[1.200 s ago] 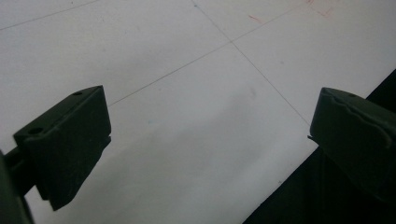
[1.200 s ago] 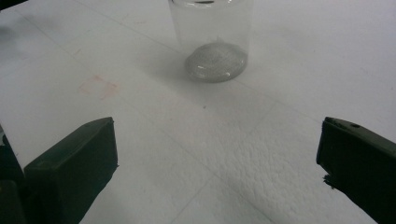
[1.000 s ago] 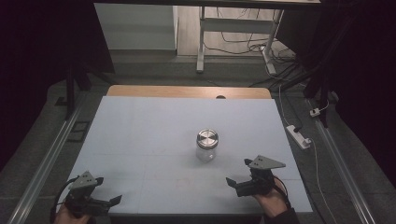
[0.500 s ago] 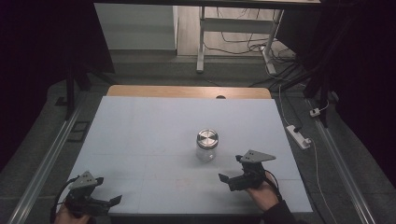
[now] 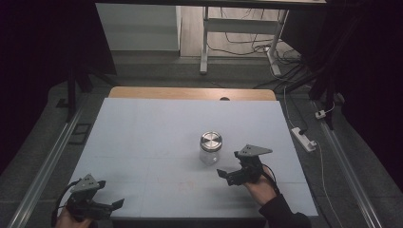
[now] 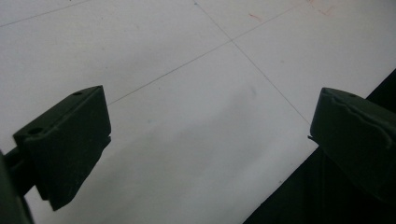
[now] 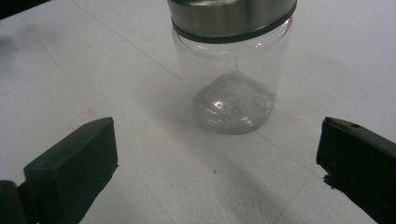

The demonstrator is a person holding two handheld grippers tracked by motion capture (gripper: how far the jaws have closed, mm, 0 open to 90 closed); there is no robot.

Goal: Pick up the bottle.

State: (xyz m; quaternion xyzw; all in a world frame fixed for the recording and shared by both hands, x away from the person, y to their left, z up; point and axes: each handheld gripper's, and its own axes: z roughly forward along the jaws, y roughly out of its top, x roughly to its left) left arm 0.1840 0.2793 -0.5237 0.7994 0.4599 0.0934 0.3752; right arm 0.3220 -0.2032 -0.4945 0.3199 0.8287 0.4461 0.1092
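Observation:
A clear glass jar [image 5: 210, 148] with a brushed metal lid stands upright near the middle of the white table [image 5: 152, 137]. My right gripper [image 5: 229, 165] is just to the jar's front right, open and pointing at it. In the right gripper view the jar [image 7: 233, 70] stands a short way ahead of the wide-apart jaws of my right gripper [image 7: 217, 140], with nothing between them. My left gripper [image 5: 110, 194] sits at the table's front left corner, open. Its own view shows the left gripper [image 6: 210, 116] over bare white tabletop at the front edge.
A wooden strip [image 5: 190, 93] runs along the table's far edge. A white power strip [image 5: 304, 138] lies on the floor to the right, with cables and a white frame leg [image 5: 204, 42] beyond. Metal rails [image 5: 47, 161] flank the table.
My right gripper has moved forward and left, closer to the jar. The left gripper and the jar have stayed in place.

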